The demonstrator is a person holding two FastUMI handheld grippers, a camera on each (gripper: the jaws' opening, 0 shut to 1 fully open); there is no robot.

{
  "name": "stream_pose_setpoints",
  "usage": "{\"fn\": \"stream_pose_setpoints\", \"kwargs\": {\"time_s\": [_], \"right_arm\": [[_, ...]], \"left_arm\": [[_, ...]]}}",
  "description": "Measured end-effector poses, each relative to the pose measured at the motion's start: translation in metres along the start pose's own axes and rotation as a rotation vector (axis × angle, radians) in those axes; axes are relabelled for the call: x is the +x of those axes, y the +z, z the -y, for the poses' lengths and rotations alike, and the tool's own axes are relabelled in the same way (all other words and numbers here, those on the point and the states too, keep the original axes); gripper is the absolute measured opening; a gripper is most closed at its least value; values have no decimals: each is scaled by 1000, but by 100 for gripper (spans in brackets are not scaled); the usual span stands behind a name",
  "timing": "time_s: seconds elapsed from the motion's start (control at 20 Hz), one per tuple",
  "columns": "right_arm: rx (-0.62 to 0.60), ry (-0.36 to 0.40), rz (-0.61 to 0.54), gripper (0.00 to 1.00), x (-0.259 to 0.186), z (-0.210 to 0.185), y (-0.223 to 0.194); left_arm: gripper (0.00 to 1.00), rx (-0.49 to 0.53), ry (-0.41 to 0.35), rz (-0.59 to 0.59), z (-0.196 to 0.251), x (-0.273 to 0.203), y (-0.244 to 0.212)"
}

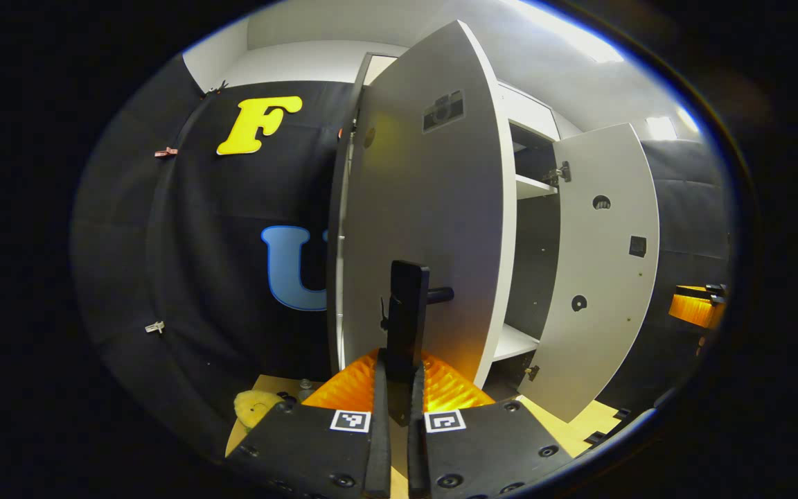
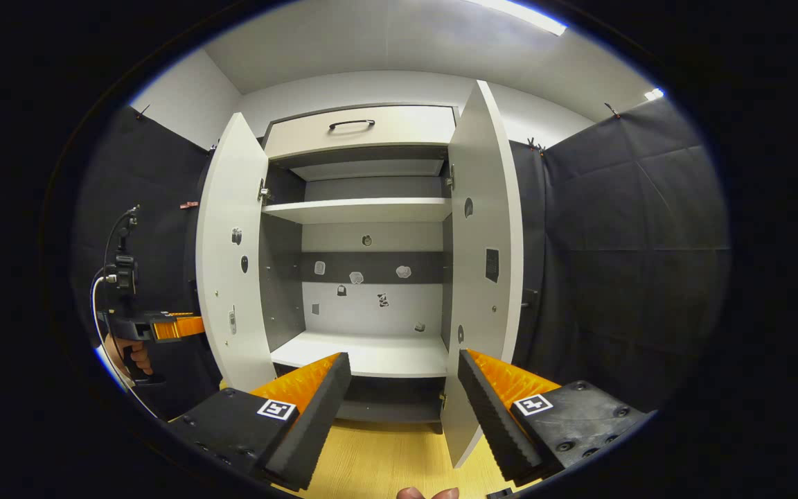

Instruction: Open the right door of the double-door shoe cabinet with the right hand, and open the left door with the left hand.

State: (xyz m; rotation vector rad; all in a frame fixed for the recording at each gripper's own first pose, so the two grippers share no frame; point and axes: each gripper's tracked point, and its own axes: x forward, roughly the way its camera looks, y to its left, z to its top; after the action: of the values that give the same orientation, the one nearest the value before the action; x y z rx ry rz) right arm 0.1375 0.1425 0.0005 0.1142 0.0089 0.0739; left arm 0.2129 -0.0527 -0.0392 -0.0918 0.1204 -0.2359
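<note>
The white shoe cabinet (image 2: 364, 208) stands with both doors swung wide and its shelves bare. In the left gripper view the left door (image 1: 433, 208) shows its outer face, and my left gripper (image 1: 399, 367) is shut on that door's dark upright handle (image 1: 407, 298). The right door (image 1: 607, 263) hangs open beyond it. In the right gripper view my right gripper (image 2: 399, 409) is open in front of the cabinet's bottom shelf, holding nothing, with the right door (image 2: 485, 263) just right of centre. The left door (image 2: 233, 263) is open at the left, and behind it a hand holds the left gripper (image 2: 156, 326).
A drawer with a dark handle (image 2: 352, 125) tops the cabinet. Black cloth walls (image 2: 621, 242) close in on both sides. The floor (image 2: 385, 457) is light wood. A small yellow soft object (image 1: 253, 405) lies on the floor near the left door's foot.
</note>
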Motion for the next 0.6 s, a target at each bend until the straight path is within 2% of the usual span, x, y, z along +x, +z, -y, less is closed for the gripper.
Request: {"fn": "stream_pose_setpoints", "kwargs": {"time_s": [0.1,0.3,0.35,0.4,0.45,0.6], "right_arm": [[4,6,-5,98,1,-5,-1],[-9,24,-14,98,4,-13,-6],[-15,29,-13,98,4,-14,-7],[-20,31,-13,98,4,-14,-8],[-25,33,-12,98,4,-15,-8],[-14,32,-9,98,4,-15,-7]], "left_arm": [[14,22,19,3,-9,-1,1],[11,53,146,3,-50,-5,4],[0,2,106,8,-38,-4,3],[6,-50,74,9,-22,-1,0],[9,-67,76,14,-17,-2,0],[9,-48,105,28,-24,-4,1]]}}
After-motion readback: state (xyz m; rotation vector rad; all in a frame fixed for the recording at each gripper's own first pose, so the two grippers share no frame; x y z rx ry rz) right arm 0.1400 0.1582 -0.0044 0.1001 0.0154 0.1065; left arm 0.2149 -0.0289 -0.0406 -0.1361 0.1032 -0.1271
